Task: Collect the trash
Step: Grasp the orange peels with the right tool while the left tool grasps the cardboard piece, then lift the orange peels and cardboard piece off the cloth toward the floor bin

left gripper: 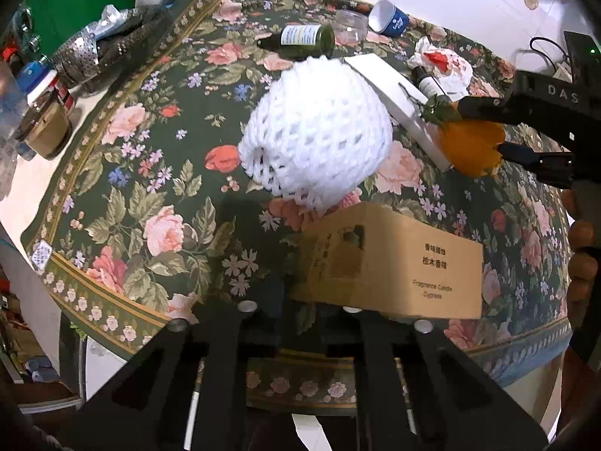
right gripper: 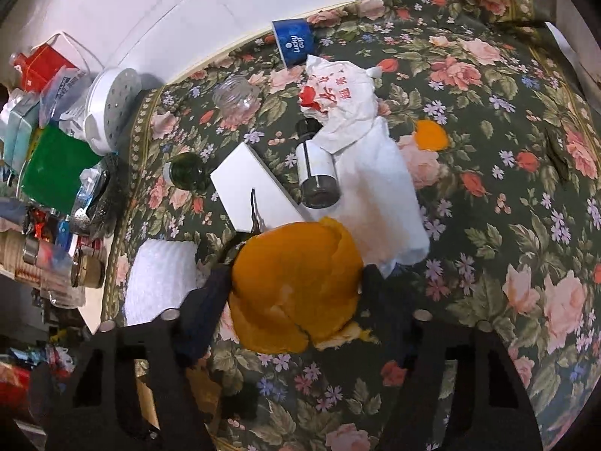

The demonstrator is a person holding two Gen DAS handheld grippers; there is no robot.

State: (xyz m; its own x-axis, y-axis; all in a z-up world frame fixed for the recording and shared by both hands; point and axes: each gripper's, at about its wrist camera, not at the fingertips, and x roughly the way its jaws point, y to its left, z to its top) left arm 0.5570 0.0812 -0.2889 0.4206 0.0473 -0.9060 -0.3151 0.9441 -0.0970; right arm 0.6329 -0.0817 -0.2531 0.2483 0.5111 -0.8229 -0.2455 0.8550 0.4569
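Note:
My right gripper (right gripper: 296, 278) is shut on a large orange peel (right gripper: 296, 282) with a leafy stem, held just above the floral tablecloth; it also shows in the left wrist view (left gripper: 471, 146). My left gripper (left gripper: 300, 312) is open, its fingers astride the near left corner of a tan candle box (left gripper: 394, 263). A white foam fruit net (left gripper: 315, 127) lies beyond the box. Other trash on the table: a green glass bottle (left gripper: 304, 37), a clear plastic jar (right gripper: 236, 97), a blue paper cup (right gripper: 295, 41), crumpled printed paper (right gripper: 342, 101), a small dark bottle (right gripper: 317, 173), a second peel piece (right gripper: 432, 135).
A flat white box (right gripper: 251, 191) lies behind the peel, with a white tissue (right gripper: 383, 203) to its right. Clutter of jars, a green sheet (right gripper: 56, 165) and a white perforated container (right gripper: 112, 109) lines the table's left edge. The tablecloth (right gripper: 507, 225) to the right is bare.

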